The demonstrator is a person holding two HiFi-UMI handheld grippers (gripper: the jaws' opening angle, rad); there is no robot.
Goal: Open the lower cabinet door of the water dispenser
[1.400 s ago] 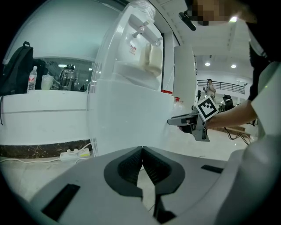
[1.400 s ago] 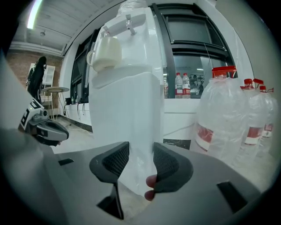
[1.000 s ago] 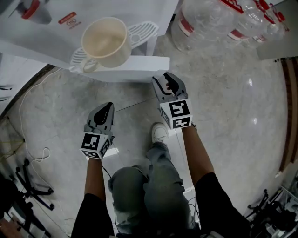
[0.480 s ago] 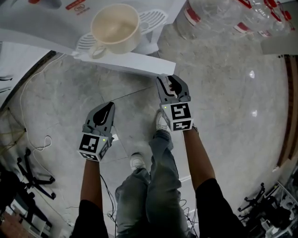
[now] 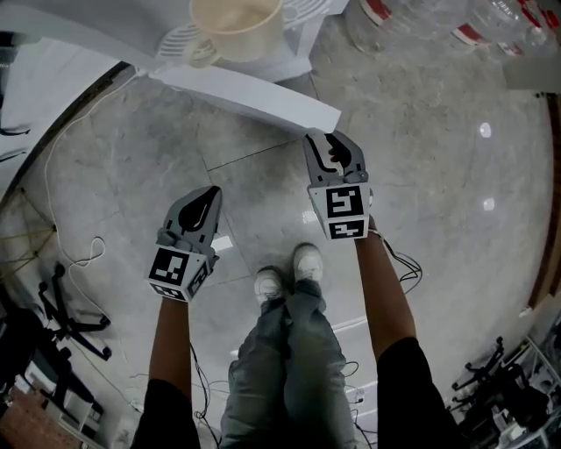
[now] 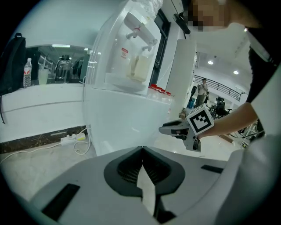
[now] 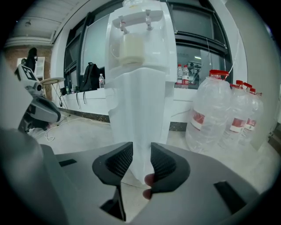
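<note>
Head view: R tongs (image 5: 326, 138) sit on the free end of the lower cabinet door (image 5: 245, 88). From the tips the door runs up-left to the dispenser (image 5: 294, 53), swung well off the cabinet front. Beyond the door, a cup (image 5: 235, 19) sits on the drip tray. L tongs (image 5: 209, 195) are well apart to the left, short of the door line, over bare floor (image 5: 438, 228), touching nothing.

Left gripper view: L tongs (image 6: 141, 149) pressed together, nothing between. Dispenser body is straight ahead of the tips. R tongs are off to the right at the door.

Right gripper view: door is edge-on, running straight out from between the tongs to the dispenser. Jaws have just been closing. Pads look seated on both faces, so R tongs are pinching the door edge. Water bottles (image 7: 215, 114) right of the tips, L tongs far left.

Status (my read): unlatch + most of swing done, door clearly open. Left: maybe a bit more swing, then let go. L tongs idle, prob not needed.
</note>
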